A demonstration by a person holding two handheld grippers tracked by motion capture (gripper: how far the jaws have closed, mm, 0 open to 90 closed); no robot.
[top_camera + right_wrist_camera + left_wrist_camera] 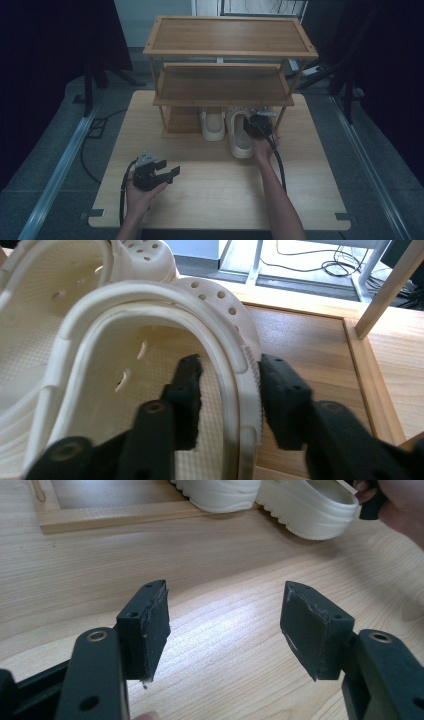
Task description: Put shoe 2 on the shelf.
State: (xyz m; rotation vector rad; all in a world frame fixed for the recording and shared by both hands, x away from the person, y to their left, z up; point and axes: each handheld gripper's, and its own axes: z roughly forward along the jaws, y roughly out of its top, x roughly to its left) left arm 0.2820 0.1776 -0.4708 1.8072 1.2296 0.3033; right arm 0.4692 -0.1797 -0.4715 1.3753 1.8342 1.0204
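Two cream clogs stand at the foot of a wooden rack (222,87): the left clog (214,127) on the bottom board, the right clog (240,142) with its heel out on the table. My right gripper (258,127) is at the right clog's side. In the right gripper view its jaws (230,362) straddle that clog's (150,330) side wall, one inside and one outside. The inner pad stands a little off the wall, so the grip is open. My left gripper (169,169) rests open over bare table at the front left, nothing between its jaws (225,625).
The rack has three wooden shelves, and the upper two are bare. Its bottom board (310,340) and a corner post (385,285) lie just right of my right gripper. The light wood table (215,195) stretches wide in front. Cables lie on the floor behind.
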